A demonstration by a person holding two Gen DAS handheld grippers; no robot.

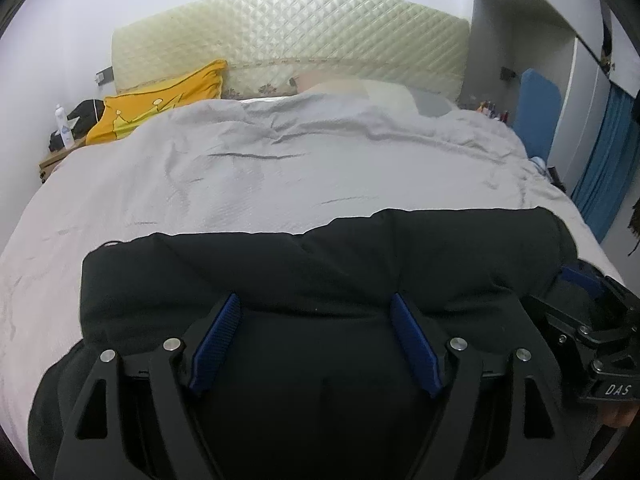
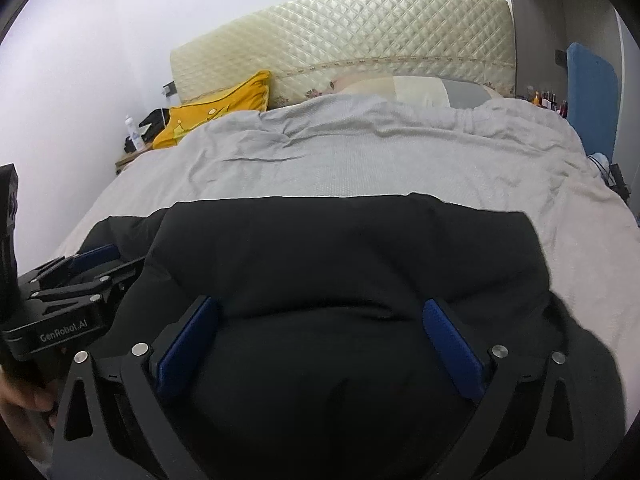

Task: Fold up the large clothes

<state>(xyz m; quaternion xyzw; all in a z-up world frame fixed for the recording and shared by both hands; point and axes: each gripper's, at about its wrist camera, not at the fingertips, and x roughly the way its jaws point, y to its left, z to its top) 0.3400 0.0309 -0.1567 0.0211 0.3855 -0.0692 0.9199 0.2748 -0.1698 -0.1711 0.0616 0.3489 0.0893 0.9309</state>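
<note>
Black padded garment (image 1: 320, 264), one in all, lies spread over the near part of the bed's grey cover (image 1: 260, 168), its far edge running roughly straight from left to right. It looks like a thick, matte, puffy coat, with soft bulges and shallow creases; which part is collar or hem cannot be told.

Two grippers are in play. The left gripper (image 1: 316, 340) sits over the near left portion of the garment with its two blue ribbed pads (image 1: 216, 344) spread wide apart, black fabric swelling up between them; whether the pads press on the cloth cannot be told. The right gripper (image 2: 320, 344) sits just to the right of it over the same garment, likewise released, its two blue pads (image 2: 452, 348) held far apart with a mound of fabric between. Each gripper shows at the edge of the other's view, black metal with printed lettering.

On the far side of the bed stand one cream quilted headboard (image 1: 292, 40) with a diamond pattern, one yellow pillow (image 1: 160, 100) at the far left, and one pale pillow (image 1: 360, 90) near the middle. One white bottle (image 1: 64, 128) stands on a wooden bedside table (image 1: 52, 160) at the left. A blue panel (image 1: 536, 108) stands at the far right.
</note>
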